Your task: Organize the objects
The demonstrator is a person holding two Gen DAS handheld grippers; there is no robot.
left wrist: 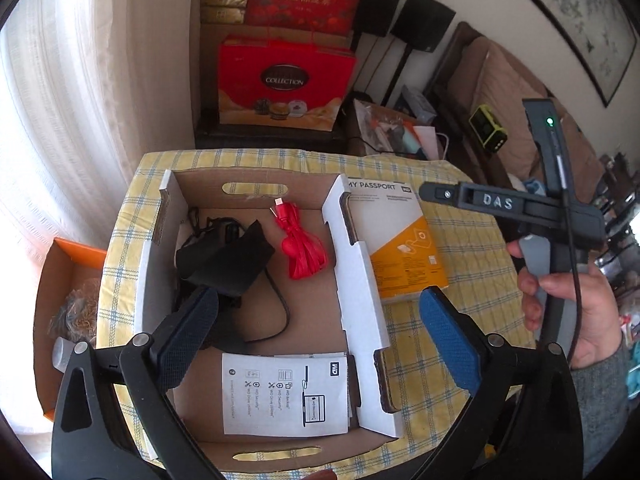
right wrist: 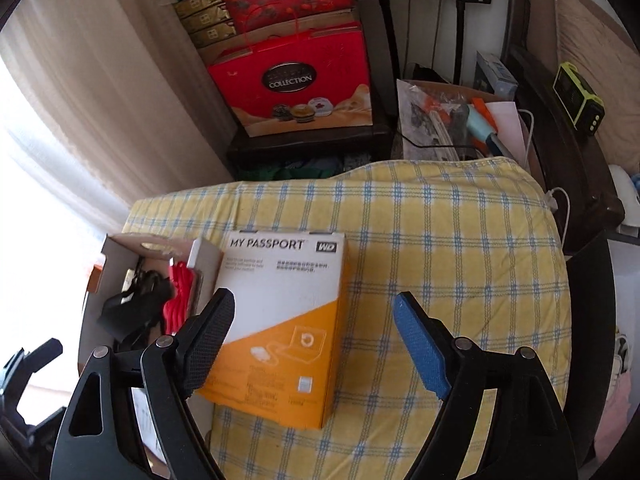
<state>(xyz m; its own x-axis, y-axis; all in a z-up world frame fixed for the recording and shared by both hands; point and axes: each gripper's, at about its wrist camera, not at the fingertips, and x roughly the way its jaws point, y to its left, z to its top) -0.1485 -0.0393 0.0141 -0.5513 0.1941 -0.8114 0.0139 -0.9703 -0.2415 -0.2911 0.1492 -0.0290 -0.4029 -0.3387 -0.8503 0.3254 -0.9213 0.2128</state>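
An open cardboard box (left wrist: 360, 280) stands on the yellow plaid cloth (left wrist: 460, 320). It holds a black pouch with a cable (left wrist: 226, 260), a red cable bundle (left wrist: 300, 244) and a white WD leaflet (left wrist: 284, 392). A white and orange My Passport box (right wrist: 280, 320) lies flat on the cloth right of the cardboard box (right wrist: 120, 248). My left gripper (left wrist: 316, 340) is open and empty above the cardboard box. My right gripper (right wrist: 316, 344) is open and empty over the My Passport box (left wrist: 400, 240), and its body shows in the left wrist view (left wrist: 500, 204).
Red gift boxes (left wrist: 284, 80) are stacked behind the table. An orange box (left wrist: 68, 280) sits low at the left. Clutter (right wrist: 452, 120) and a sofa with a green device (right wrist: 576, 96) lie at the back right. A curtain (right wrist: 100, 100) hangs at the left.
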